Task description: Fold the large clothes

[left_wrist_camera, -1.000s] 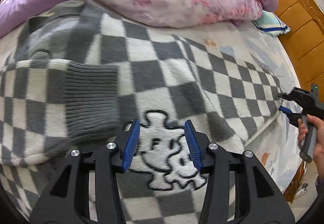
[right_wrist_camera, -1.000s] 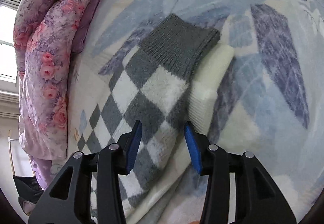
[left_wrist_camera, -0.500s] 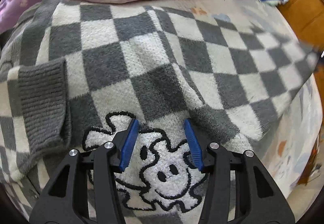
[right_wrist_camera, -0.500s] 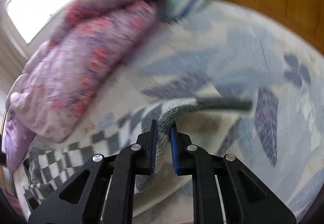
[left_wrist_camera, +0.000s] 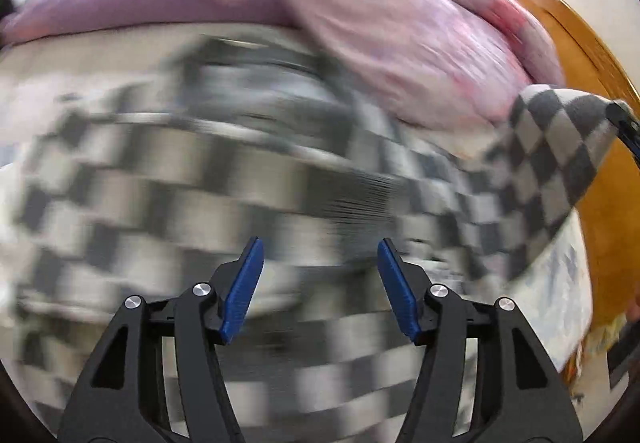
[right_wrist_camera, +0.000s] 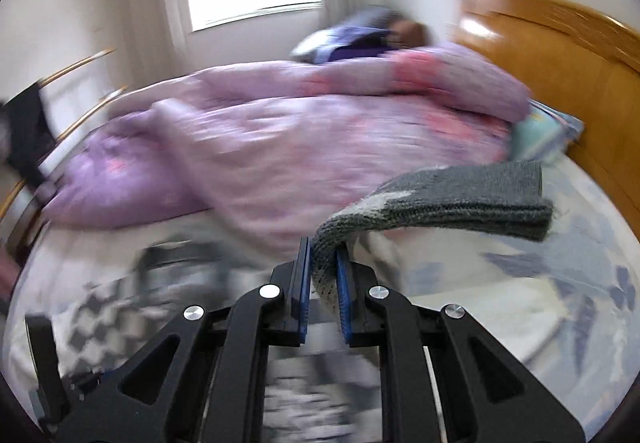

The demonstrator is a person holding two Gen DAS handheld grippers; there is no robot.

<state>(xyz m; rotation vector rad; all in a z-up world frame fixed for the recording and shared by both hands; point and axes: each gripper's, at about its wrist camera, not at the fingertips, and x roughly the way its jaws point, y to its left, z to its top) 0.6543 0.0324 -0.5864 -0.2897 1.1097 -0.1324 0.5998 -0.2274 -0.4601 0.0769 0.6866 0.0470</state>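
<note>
Left gripper (left_wrist_camera: pixel 320 279): matte black plastic frame w/ triangular cut-outs, two silver round screws per side, blue ribbed pads (left_wrist_camera: pixel 243 291) on inner finger faces. Right gripper (right_wrist_camera: pixel 322 283): same build, black angular arms, triangular openings, four silver screw heads, blue pads (right_wrist_camera: pixel 303 283) edged in black. No cables or markings legible; motion blur elsewhere.

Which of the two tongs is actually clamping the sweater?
The right tongs, shut on the checkered sweater's sleeve; the left tongs gape open above it, holding nothing.
</note>
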